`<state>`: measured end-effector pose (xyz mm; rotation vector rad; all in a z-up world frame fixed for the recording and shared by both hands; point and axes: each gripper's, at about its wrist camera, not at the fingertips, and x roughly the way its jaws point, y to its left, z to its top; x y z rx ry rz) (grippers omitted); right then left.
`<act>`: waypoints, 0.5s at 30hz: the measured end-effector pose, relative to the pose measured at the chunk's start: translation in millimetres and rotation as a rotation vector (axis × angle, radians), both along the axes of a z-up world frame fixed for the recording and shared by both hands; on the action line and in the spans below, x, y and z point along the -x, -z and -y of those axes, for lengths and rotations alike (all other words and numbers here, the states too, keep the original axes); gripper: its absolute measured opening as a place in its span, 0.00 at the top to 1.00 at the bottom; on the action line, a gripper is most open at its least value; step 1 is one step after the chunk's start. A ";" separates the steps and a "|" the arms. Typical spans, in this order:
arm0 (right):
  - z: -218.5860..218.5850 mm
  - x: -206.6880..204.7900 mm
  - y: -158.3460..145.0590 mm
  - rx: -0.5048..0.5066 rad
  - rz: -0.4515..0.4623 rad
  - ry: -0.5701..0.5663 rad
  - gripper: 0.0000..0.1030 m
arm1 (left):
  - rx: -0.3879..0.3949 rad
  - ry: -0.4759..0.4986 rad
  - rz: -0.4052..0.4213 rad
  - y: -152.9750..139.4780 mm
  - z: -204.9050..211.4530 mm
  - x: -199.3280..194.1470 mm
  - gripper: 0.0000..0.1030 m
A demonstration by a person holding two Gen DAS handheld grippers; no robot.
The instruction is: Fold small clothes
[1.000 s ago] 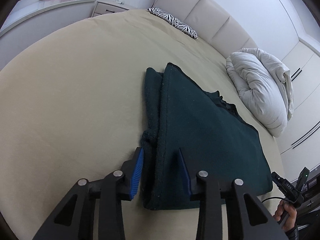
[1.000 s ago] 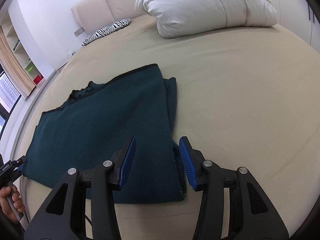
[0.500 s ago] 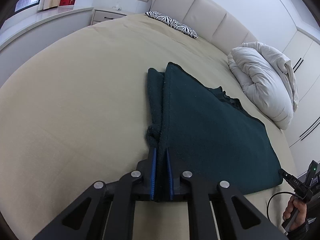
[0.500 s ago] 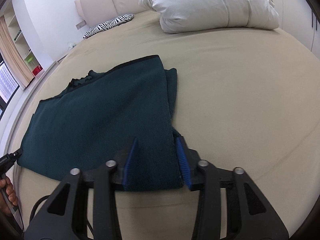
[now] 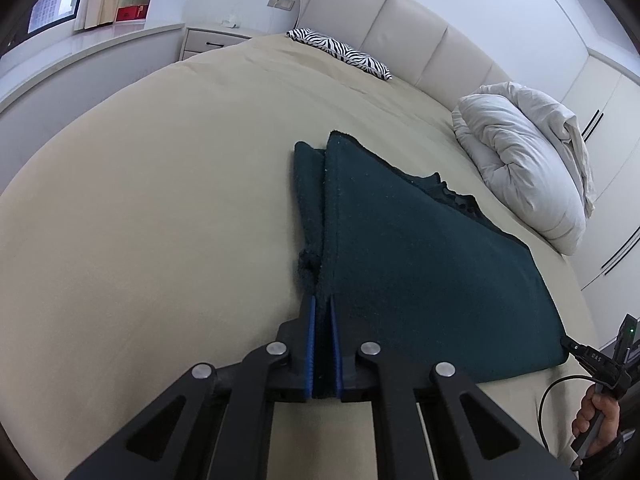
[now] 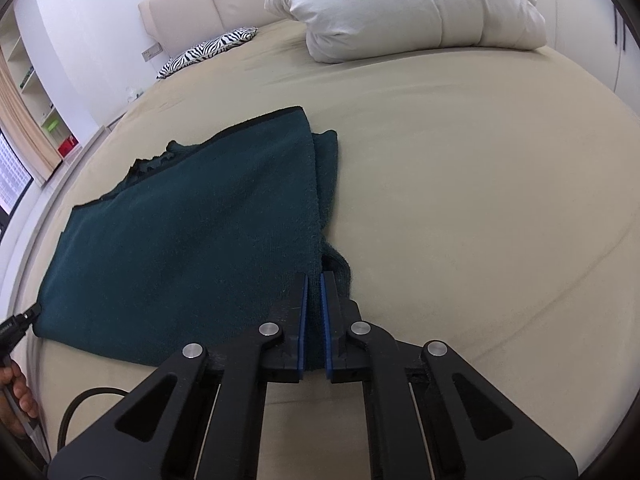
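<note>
Left wrist view: the left gripper (image 5: pixel 322 304) was at 6 o'clock of the picture, with its blue pads pressed narrow on the near corner of the dark green garment (image 5: pixel 420 272).
Right wrist view: the right gripper (image 6: pixel 314 284) was also at 6 o'clock, and its fingers were closed narrow on the opposite near corner of the same dark green garment (image 6: pixel 192 240).
Place of the garment: it lay flat on the beige bed (image 5: pixel 160 200), near the front edge, with a folded sleeve part along each side edge and the collar toward 12 o'clock.
Surroundings: a white duvet (image 5: pixel 528 168) was bunched at 2 o'clock in the left view, well apart from the garment; a zebra pillow (image 5: pixel 340 52) lay near the headboard at 12 o'clock.
Step in hand: I judged that both corners of the near hem were taken, so the next fold would carry this hem toward the collar.
How to do it well: both grippers should rise together and at equal height, so that the hem stays straight and the cloth does not twist.
Care: the knit seems thick and soft, so the pinch should catch all layers; otherwise the under layer may stay behind.
Finish of the fold: the hem should be laid level with the far edge before the fingers open.
</note>
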<state>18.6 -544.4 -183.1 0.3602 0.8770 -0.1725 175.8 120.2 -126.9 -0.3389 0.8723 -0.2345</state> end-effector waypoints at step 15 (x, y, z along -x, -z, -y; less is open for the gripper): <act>5.4 7.7 15.0 -0.046 -0.031 0.015 0.96 | 0.027 0.004 -0.031 14.2 -10.9 8.2 0.94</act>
